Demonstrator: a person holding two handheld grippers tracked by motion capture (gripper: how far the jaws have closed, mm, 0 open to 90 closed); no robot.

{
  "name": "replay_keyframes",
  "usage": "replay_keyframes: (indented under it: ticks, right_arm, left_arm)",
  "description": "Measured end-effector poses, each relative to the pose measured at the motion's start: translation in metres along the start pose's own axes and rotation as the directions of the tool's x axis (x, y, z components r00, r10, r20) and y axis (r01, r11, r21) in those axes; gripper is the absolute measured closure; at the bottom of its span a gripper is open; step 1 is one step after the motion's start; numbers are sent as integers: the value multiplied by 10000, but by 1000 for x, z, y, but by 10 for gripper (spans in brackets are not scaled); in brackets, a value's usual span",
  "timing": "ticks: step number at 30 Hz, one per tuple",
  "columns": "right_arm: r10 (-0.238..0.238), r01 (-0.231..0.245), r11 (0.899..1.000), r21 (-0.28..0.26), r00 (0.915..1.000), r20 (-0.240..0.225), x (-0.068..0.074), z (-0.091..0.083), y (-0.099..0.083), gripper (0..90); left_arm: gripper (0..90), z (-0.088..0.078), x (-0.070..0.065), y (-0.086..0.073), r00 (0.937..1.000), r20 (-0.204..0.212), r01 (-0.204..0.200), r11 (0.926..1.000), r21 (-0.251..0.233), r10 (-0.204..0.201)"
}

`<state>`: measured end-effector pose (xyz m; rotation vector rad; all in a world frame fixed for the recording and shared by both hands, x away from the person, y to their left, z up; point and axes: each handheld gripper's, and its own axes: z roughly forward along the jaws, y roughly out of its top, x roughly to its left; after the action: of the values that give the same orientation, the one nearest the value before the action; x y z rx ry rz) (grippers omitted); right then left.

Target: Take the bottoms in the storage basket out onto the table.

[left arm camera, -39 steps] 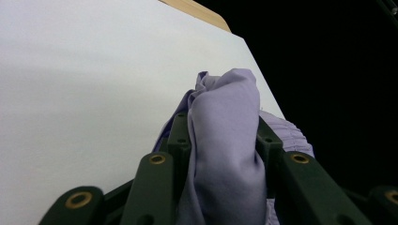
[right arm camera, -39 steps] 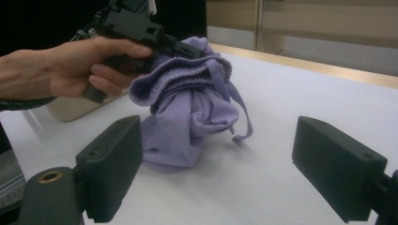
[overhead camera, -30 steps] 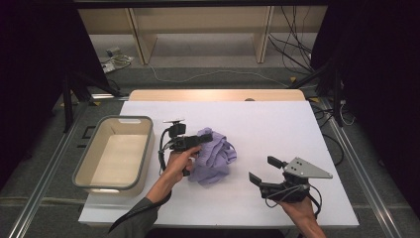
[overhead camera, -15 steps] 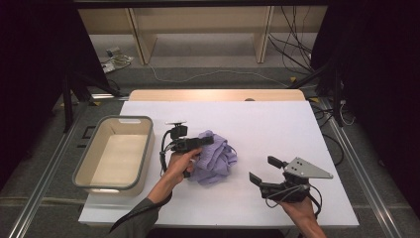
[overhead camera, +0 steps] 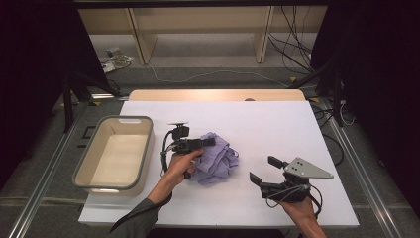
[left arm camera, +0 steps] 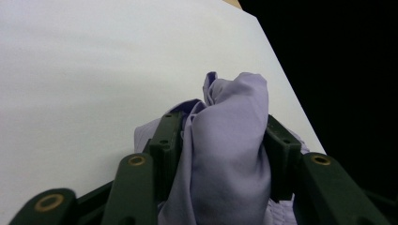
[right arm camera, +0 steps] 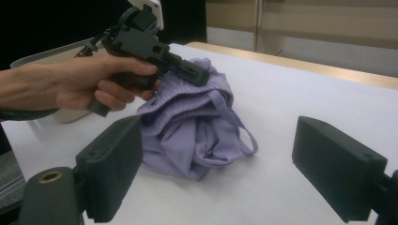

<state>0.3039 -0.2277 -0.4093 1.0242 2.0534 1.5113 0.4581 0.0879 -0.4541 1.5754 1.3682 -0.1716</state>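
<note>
So the lilac garment [overhead camera: 215, 158], a crumpled knit-looking thing with thin straps, sits in a heap on the white counter [overhead camera: 277, 124], and the left tongs [overhead camera: 210, 142] are clamped on a fold of it. In the left gripper view you can see a bunched ridge of the fabric squeezed between the two jaws, poking up past their tips. My guess is that grabbing a raised fold near the top is the easy way to get purchase on a floppy pile, since nothing flat would fit between the jaws.

The left hand [overhead camera: 179, 166] holds that tool nearly level, jaws pointing across the heap, away from the beige plastic tub [overhead camera: 84, 166] that sits behind it on its handle side. The tub is empty, so it's probably where the garment is headed, but that's just me guessing.

The right tongs [overhead camera: 262, 171] are spread wide with nothing between them, resting low over the counter well apart from the heap, jaws aimed at it. Looks like they're parked there ready to help.
</note>
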Motion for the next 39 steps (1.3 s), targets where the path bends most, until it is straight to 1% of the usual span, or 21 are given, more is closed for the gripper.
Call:
replay_keyframes:
  ticks: [2,3,10,13,16,23,30,35,39]
  right_arm:
    - [6,-6,10000,-3,10000,-5,0,0,0,175]
    - [5,-5,10000,1,10000,-4,0,0,0,175]
    - [11,-11,10000,-12,10000,-5,-1,0,0,175]
    - [40,-40,10000,-13,10000,16,-1,0,0,175]
    - [45,-45,10000,-10,10000,13,-1,0,0,175]
    - [4,-4,10000,-12,10000,-6,-1,0,0,175]
    - [23,-23,10000,-14,10000,-9,0,0,0,175]
    - [38,-38,10000,-33,10000,4,-1,-1,0,175]
    - [30,-30,10000,-32,10000,8,-1,0,0,175]
  left_arm:
    - [506,0,0,0,10000,-9,11,10000,38,-11]
    - [482,1,0,0,10000,-84,22,9999,142,-21]
    - [421,1,-1,1,9999,-115,-66,9996,277,70]
    - [381,0,-2,2,9996,-247,-161,9993,323,169]
    - [373,-1,-1,3,9995,-236,-193,9992,358,201]
    - [363,-4,2,6,9997,-247,-80,9995,313,88]
    - [338,-6,2,7,9996,-226,-138,9993,343,145]
    - [305,-8,1,9,9994,-321,-119,9991,411,133]
    - [297,-12,1,10,9993,-350,-135,9990,415,150]
